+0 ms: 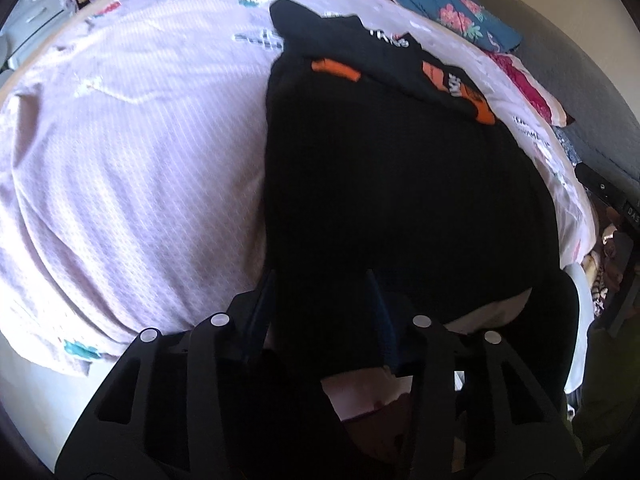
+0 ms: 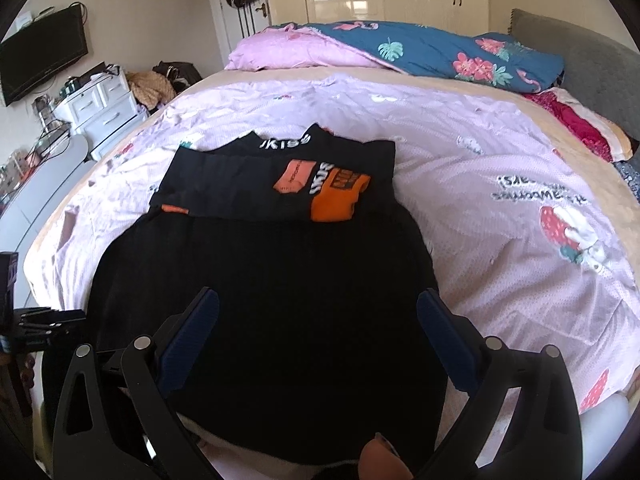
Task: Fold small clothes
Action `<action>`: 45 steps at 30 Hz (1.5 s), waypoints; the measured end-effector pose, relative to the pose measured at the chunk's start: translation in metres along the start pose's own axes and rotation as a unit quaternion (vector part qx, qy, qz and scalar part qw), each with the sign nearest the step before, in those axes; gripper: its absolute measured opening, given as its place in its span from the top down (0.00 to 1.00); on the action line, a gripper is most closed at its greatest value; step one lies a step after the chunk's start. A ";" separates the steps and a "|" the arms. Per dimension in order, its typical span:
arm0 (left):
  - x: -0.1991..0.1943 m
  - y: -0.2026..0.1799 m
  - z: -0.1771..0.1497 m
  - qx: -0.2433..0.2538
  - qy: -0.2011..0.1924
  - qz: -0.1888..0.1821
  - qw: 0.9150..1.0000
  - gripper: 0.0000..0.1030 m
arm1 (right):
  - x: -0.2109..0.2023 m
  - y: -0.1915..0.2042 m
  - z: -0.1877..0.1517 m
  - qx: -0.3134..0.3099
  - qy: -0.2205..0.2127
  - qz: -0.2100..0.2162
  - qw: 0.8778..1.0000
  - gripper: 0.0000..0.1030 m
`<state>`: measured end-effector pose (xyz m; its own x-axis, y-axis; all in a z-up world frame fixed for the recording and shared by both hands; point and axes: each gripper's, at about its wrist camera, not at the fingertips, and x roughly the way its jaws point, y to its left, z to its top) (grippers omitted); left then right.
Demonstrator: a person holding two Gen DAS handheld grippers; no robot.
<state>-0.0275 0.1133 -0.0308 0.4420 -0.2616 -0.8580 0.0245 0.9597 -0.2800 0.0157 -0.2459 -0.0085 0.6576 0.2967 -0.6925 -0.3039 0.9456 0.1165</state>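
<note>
Black cloth lies flat on the pink bedsheet: this black garment has orange patches and its far part is already folded over, so you are at the step of taking the near hem for the next fold. Your left gripper has its fingers partly closed, with the near left edge of the garment between them; if the pads already press the cloth, I cannot tell, because all is dark there. Your right gripper stands wide open above the near right part and holds nothing. For the next move, I think you must lower the right one to the hem, pinch only the top layers, then lift both corners together and evenly
</note>
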 end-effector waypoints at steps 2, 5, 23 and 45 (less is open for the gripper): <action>0.002 -0.001 -0.003 -0.003 0.006 -0.001 1.000 0.64 | 0.001 -0.003 -0.007 -0.001 0.008 0.002 1.000 0.04; 0.004 0.002 -0.005 -0.014 0.011 0.000 1.000 0.64 | 0.003 -0.011 -0.017 0.002 0.021 -0.001 1.000 0.04; 0.016 0.008 -0.018 -0.020 0.028 0.013 0.999 0.69 | 0.004 -0.048 -0.068 0.013 0.101 -0.012 0.995 0.04; -0.035 -0.002 -0.003 -0.003 -0.053 0.001 0.999 0.98 | 0.011 -0.065 -0.092 0.033 0.147 0.004 0.989 0.92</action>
<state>-0.0458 0.1199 -0.0017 0.5353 -0.2460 -0.8080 0.0172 0.9596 -0.2808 -0.0204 -0.3160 -0.0893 0.4232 0.2607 -0.8678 -0.2559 0.9531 0.1615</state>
